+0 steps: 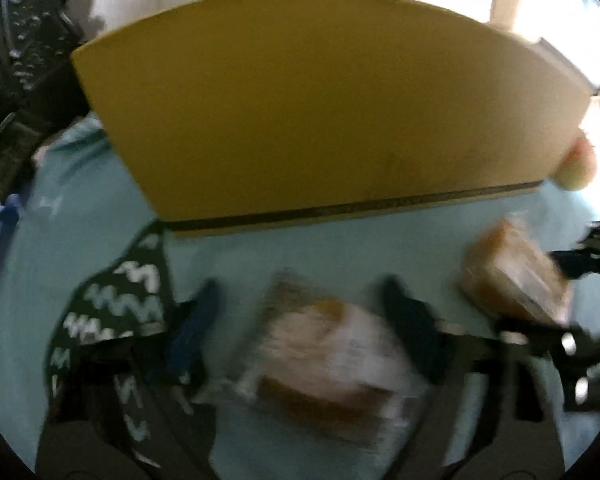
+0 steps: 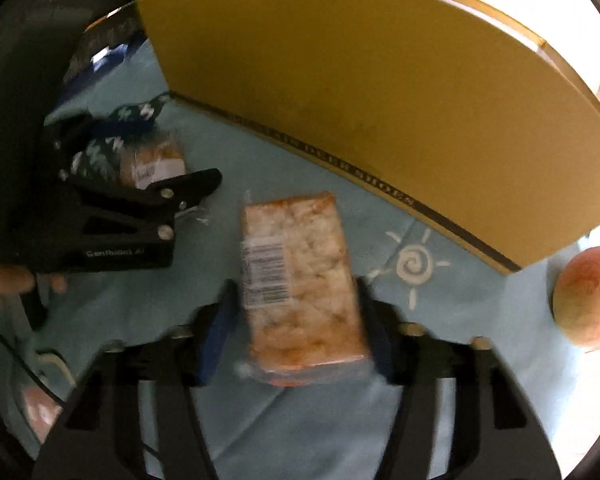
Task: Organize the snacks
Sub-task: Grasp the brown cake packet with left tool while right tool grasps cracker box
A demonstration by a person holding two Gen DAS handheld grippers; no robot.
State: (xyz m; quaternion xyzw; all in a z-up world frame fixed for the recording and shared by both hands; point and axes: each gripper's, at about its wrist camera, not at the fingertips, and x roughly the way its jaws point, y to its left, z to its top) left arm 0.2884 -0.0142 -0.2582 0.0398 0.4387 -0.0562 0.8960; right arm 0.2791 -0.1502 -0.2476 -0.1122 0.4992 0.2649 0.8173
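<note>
Two claws near yellow box (image 2: 380, 100) edge, right claw (image 2: 296, 316) gripping snack pack (image 2: 300, 280)

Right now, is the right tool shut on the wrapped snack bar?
Shut on it: the right tool has a finger pressed against each long side of the wrapped snack bar.

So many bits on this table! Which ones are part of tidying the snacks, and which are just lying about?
Part of the job:
- wrapped cake, between the right gripper's fingers
- second wrapped snack, between the left gripper's fingers
- yellow box, probably where they go

Lying about:
- peach
- green patterned bag
- blue tablecloth
</note>
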